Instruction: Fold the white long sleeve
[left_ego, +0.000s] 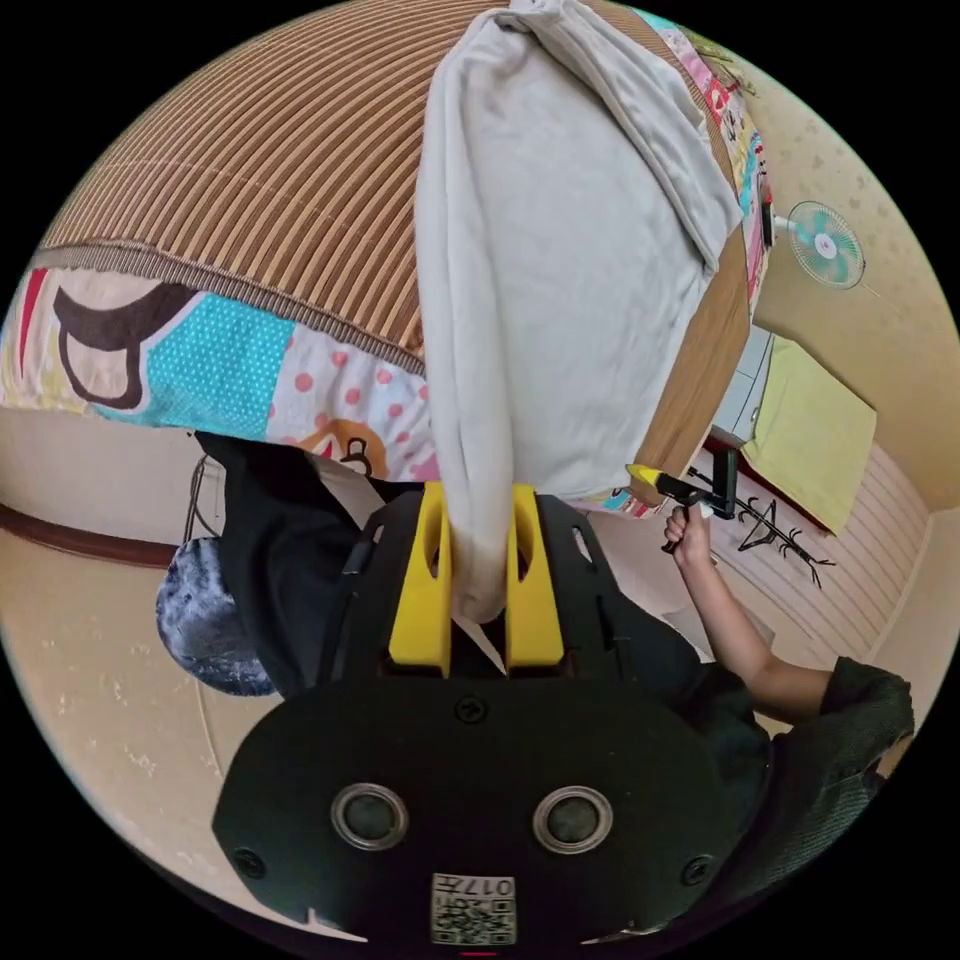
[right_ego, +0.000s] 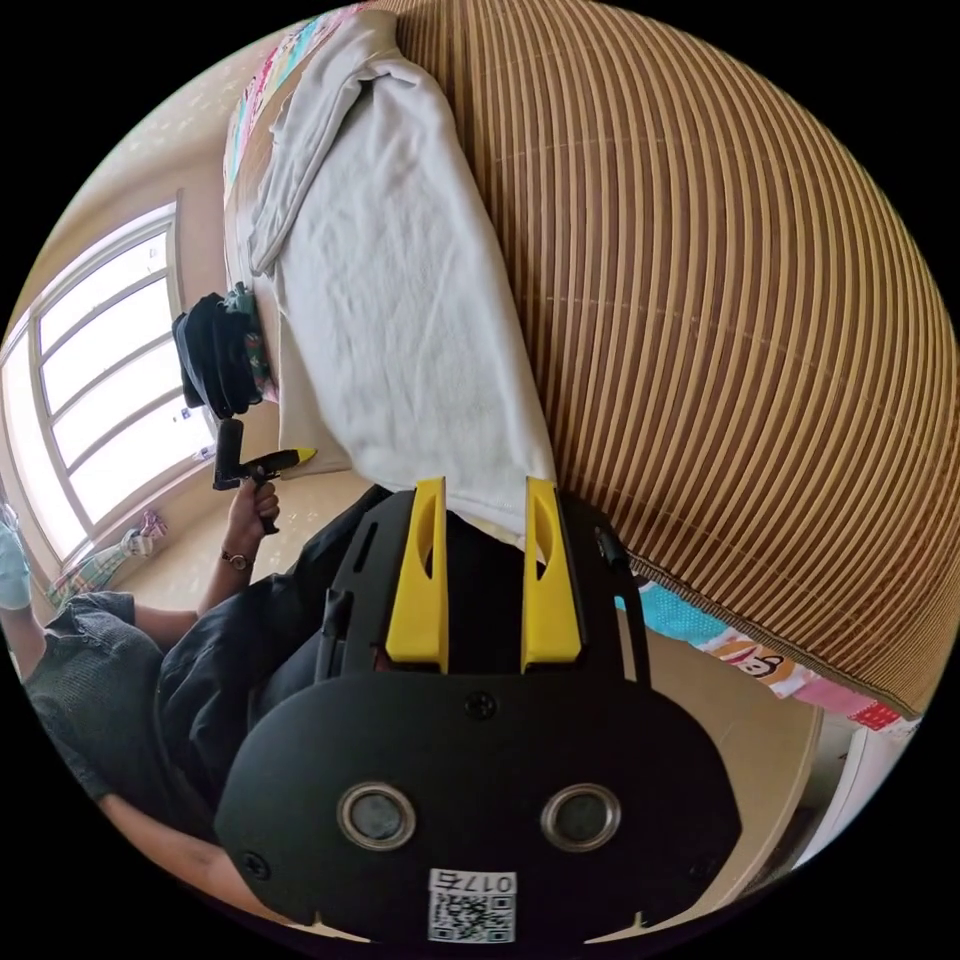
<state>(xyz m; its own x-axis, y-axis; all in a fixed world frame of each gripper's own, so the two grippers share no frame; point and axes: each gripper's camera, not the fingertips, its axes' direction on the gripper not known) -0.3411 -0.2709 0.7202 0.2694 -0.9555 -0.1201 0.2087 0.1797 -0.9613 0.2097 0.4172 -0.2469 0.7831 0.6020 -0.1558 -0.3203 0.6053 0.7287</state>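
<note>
Cloth (left_ego: 560, 250), soft, on ribbed mat (left_ego: 260, 180)

We find broad bare striped mat (right_ego: 740, 300) beside the white long sleeve (right_ego: 400, 300), open to a gripper. At the bed edge (left_ego: 200, 360), the person's dark-clothed body (left_ego: 290, 560) stands close, narrowing passage there.

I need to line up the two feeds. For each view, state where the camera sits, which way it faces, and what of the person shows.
Left gripper view: rides on the left gripper, facing the white long sleeve on the striped mat; its jaws clamp a hem fold; a forearm shows.
Right gripper view: rides on the right gripper, jaws apart at the shirt's edge; a hand shows.
Shared: shirt, mat, each other's gripper.
</note>
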